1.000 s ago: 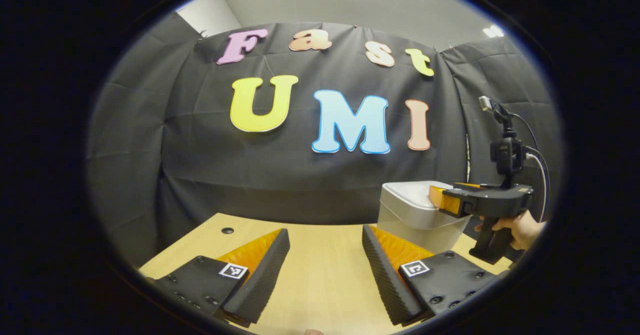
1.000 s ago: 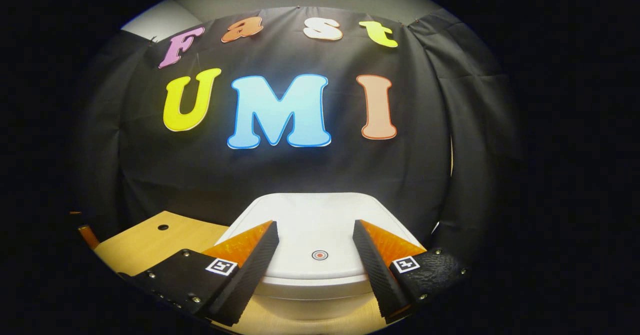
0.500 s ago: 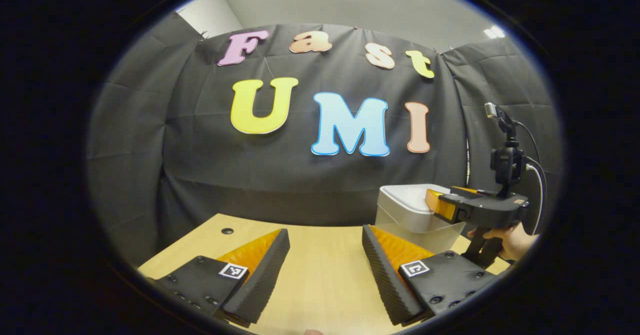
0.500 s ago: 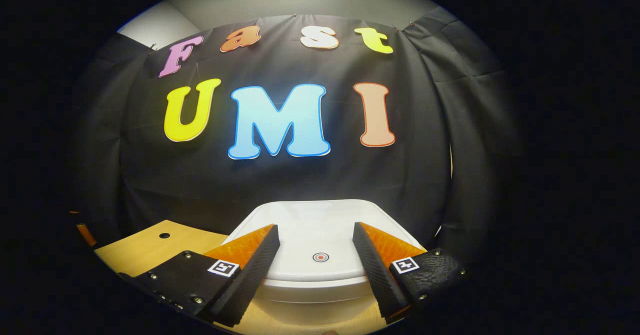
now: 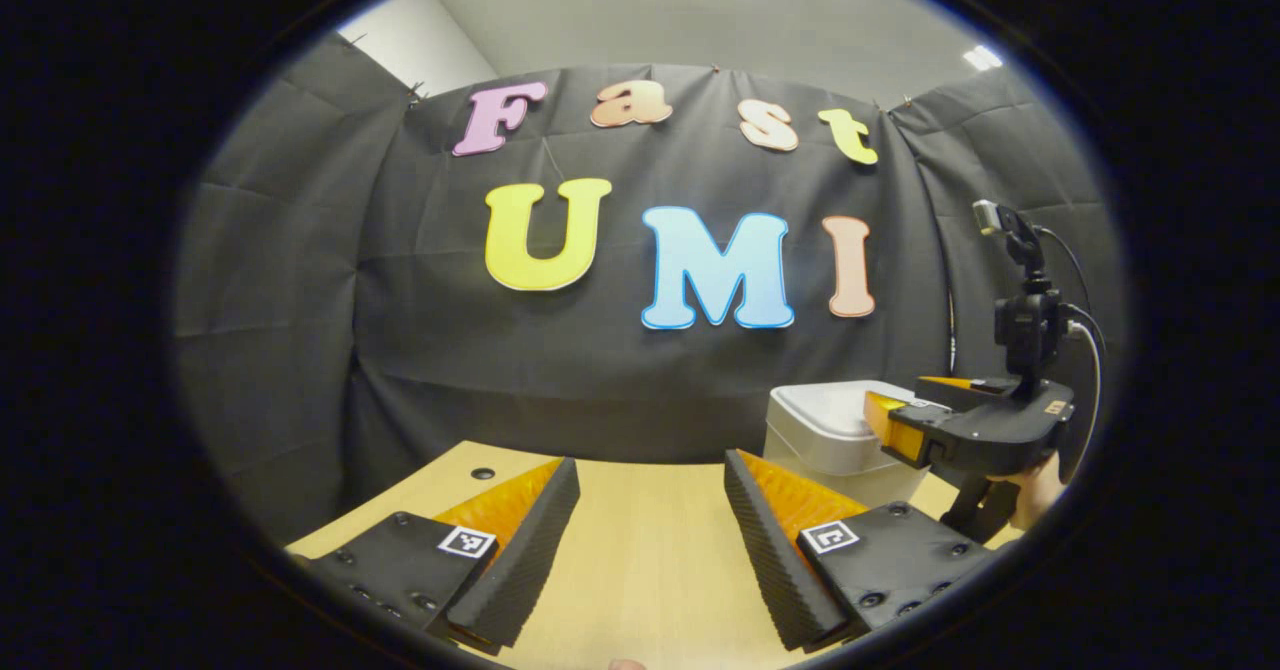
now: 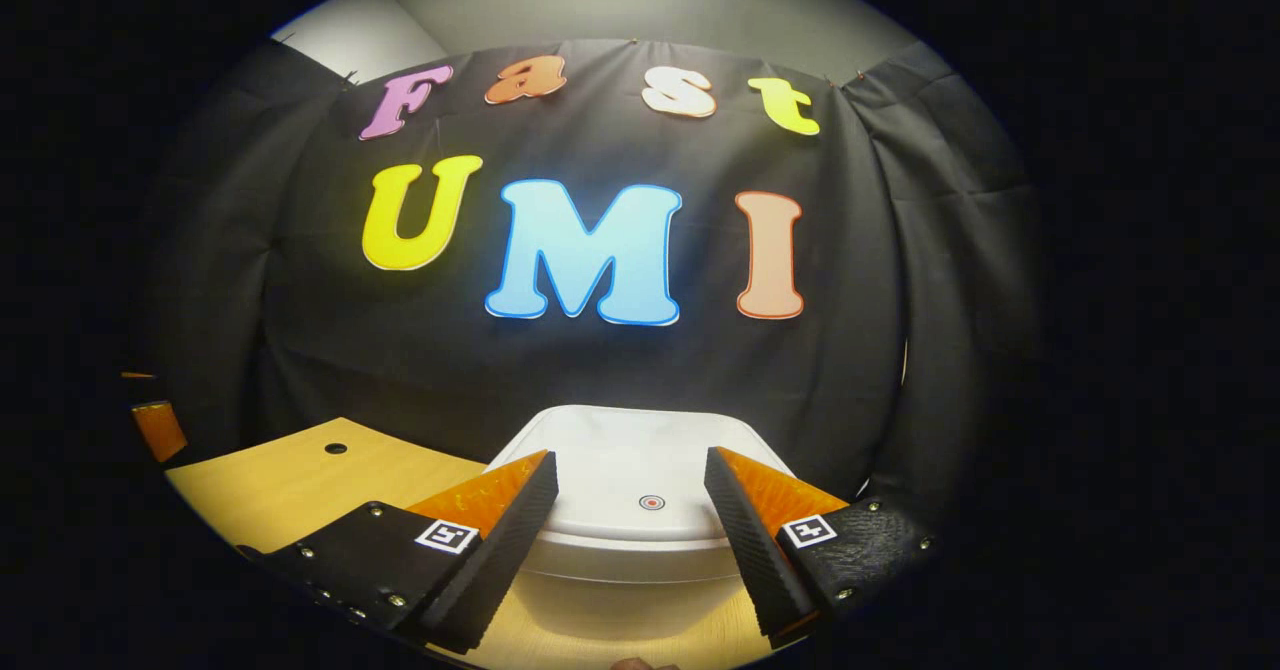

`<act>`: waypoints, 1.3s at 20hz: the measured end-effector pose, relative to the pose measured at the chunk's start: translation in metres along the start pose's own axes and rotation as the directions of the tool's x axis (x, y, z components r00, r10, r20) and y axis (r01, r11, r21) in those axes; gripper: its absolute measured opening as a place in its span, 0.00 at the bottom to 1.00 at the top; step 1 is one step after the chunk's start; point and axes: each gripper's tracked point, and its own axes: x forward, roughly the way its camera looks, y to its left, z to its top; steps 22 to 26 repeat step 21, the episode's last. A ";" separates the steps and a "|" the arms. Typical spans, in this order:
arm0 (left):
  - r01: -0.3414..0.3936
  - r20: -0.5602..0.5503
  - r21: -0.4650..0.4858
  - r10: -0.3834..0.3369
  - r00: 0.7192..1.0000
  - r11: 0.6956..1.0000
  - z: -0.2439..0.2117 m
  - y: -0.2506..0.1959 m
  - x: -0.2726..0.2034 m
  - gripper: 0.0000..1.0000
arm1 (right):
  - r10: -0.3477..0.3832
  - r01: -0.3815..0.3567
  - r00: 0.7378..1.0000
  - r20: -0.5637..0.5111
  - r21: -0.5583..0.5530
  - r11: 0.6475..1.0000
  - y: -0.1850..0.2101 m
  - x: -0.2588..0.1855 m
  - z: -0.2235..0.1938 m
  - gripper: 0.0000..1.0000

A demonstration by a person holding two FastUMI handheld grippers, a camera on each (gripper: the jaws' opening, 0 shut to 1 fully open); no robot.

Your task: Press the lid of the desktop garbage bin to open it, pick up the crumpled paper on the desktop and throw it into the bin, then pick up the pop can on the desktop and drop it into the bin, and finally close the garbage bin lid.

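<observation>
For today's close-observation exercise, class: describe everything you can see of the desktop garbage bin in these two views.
The garbage bin is a small white container with rounded corners, plastic by its look, standing upright on the pale wooden desktop close to the black cloth wall. Its flat lid lies closed and carries a small red ringed dot near the front edge. The body below the lid narrows downward and looks slightly translucent. The right gripper sits open at the lid's front; I cannot tell if it touches.

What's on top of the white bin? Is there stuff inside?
On the bin sits its white lid, shut, with a small red ring mark. The right gripper hovers open above it. The inside is hidden by the lid.
</observation>
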 end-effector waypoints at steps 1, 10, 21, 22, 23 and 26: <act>-0.004 0.003 0.001 0.004 1.000 1.000 0.002 -0.003 -0.003 1.00 | 0.014 -0.014 1.000 0.009 -0.003 1.000 0.004 -0.008 0.004 0.95; -0.047 0.015 -0.034 0.047 0.999 0.998 -0.006 -0.027 -0.045 1.00 | 0.113 -0.114 0.993 0.037 0.026 0.993 0.013 -0.094 0.010 0.95; -0.155 0.068 -0.012 0.155 0.985 0.988 0.012 0.012 -0.087 1.00 | 0.229 -0.229 0.973 0.013 -0.028 0.973 0.035 -0.146 0.002 0.95; -0.155 0.068 -0.012 0.155 0.985 0.988 0.012 0.012 -0.087 1.00 | 0.229 -0.229 0.973 0.013 -0.028 0.973 0.035 -0.146 0.002 0.95; -0.155 0.068 -0.012 0.155 0.985 0.988 0.012 0.012 -0.087 1.00 | 0.229 -0.229 0.973 0.013 -0.028 0.973 0.035 -0.146 0.002 0.95; -0.155 0.068 -0.012 0.155 0.985 0.988 0.012 0.012 -0.087 1.00 | 0.229 -0.229 0.973 0.013 -0.028 0.973 0.035 -0.146 0.002 0.95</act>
